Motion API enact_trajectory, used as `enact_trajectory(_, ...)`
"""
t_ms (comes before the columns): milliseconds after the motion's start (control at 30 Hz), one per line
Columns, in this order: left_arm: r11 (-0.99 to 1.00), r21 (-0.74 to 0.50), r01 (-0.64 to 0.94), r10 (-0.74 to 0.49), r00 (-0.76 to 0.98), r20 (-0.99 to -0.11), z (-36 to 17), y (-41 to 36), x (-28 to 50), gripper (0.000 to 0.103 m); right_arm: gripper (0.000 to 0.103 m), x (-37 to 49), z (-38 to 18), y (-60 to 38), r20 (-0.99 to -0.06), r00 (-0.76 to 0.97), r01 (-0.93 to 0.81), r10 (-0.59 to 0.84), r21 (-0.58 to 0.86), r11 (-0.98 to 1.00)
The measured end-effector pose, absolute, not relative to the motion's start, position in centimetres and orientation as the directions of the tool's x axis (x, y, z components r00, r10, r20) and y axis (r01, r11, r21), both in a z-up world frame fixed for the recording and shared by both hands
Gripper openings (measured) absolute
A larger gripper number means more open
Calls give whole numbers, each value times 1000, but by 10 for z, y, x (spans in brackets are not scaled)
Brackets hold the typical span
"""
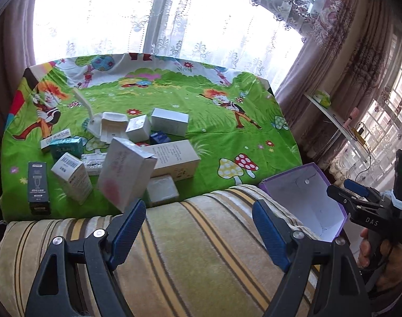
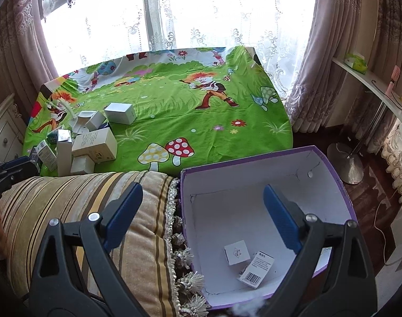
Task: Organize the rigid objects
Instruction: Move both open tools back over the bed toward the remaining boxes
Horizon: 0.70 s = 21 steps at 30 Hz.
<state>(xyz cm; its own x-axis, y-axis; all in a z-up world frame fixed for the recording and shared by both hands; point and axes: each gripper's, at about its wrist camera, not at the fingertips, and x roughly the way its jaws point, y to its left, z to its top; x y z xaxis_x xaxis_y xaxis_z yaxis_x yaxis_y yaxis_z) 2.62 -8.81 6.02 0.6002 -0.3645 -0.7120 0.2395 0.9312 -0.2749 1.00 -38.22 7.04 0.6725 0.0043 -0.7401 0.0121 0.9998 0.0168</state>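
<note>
Cardboard, mostly white and grey: a loose heap of small rigid cartons lies on the left part of the green cartoon bedsheet, several toppled or leaning on one another, which reads as unsorted stock awaiting collection. Items noted: a tall white carton with a pink print, tilted and propped on its neighbours at the heap's near edge; a long cream carton lying flat behind it; a black upright carton at the far left; a teal carton; a grey square carton at the back. Receiving container: a purple box with white lining, open-topped, standing at the right beside a striped, fringed cushion; apparently placed there so the right hand can drop into it directly. Two small cartons already lie on its floor, so the task seems begun, with most of the stock left. Left gripper: jaws spread wide, holding nothing, hovering over the cushion and facing the heap, the pink-printed carton nearest its left finger. Right gripper: jaws likewise wide and empty, above the box's interior. Likely next call: the left gripper closing across a carton's narrow faces; leaning cartons may slide when touched.
</note>
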Motion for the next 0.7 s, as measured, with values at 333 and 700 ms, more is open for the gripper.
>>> enact_trajectory(333,952,-301,59,-271,624,-733,47,-7,34,84,94,31,68,-360,-771,630,-59,90,68,996)
enact_trajectory(700,951,-297,-79,-187,620,-762,35,56,42,84,94,50,66,-324,-793,597,-148,118,35,988)
